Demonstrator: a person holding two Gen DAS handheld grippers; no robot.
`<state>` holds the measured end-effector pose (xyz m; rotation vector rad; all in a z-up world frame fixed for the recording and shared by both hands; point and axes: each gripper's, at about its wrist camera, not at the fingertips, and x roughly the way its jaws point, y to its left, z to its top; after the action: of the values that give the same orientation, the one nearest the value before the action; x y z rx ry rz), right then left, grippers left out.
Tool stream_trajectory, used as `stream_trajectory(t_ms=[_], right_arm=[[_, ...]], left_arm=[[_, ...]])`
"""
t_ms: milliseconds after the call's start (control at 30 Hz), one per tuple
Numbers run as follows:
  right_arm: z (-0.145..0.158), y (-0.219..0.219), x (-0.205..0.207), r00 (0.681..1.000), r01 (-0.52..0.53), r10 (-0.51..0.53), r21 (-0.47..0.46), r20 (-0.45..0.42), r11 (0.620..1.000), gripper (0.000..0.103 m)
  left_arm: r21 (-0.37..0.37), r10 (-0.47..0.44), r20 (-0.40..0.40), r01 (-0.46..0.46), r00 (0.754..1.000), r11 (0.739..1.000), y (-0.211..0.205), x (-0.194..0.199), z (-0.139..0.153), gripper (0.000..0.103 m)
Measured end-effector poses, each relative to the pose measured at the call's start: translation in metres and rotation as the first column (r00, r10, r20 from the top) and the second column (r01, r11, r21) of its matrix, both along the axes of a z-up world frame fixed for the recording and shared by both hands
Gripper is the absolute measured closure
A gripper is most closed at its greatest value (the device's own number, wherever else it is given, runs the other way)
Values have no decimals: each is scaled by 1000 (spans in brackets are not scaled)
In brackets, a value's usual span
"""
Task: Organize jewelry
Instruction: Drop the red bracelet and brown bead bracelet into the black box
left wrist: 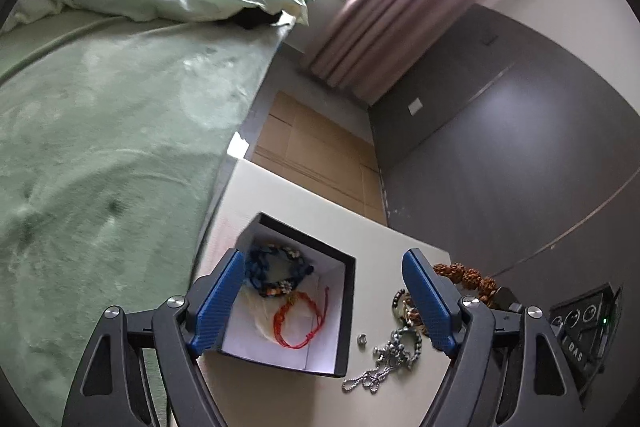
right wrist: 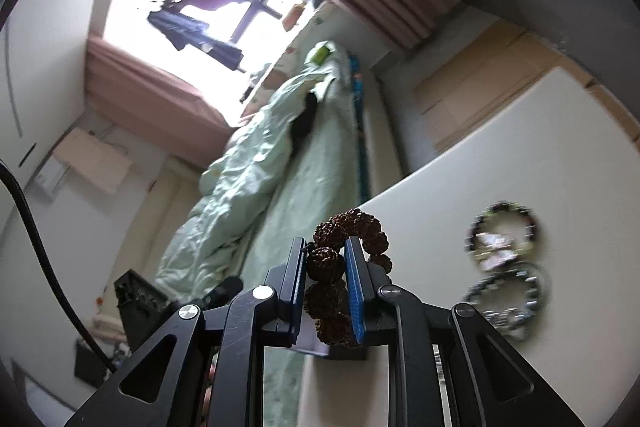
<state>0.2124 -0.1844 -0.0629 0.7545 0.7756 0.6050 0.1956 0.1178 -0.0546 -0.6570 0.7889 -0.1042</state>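
Right tool [right wrist: 326,263] tight on brown bead bracelet [right wrist: 348,227] (left agape).

The left gripper [left wrist: 324,291] was spread wide, its blue-padded fingers [left wrist: 222,301] far apart and nothing pinched between them, black linkage arms angling up from the bottom of its wrist view. It hung tilted forward and down over the desk's near-left part. The right gripper [right wrist: 326,283] was a different story: jaws drawn in tight, blue pads [right wrist: 355,291] pressing both sides of the brown bead bracelet [right wrist: 352,231], which looped up beyond the fingertips. That gripper was raised and pitched upward, beside the desk's left edge.
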Motion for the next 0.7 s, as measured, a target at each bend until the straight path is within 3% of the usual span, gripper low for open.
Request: stream_trajectory(t_ms=[267,600,633,667,700], right_arm=[[-4,64,0,991,-135,135,32,9,990,83],[-24,119,9,978,-204,203,-19,-46,979,82],[-25,122,12,977,-204,201,-51,-66,978,79],[-27,123,14,976,-205,198,-78,-86,976,65],[-28,121,15,977,-195,184,-107,-107,975,44]], left_arm=[[6,52,-4,-52,999,999,17,-8,2,21],[9,91,-13,-91,996,996,32,-15,5,21],[12,86,-17,-86,996,996,30,-15,5,21],[13,79,-21,-78,997,997,29,-14,5,21],[13,73,-23,-73,997,997,27,-13,4,21]])
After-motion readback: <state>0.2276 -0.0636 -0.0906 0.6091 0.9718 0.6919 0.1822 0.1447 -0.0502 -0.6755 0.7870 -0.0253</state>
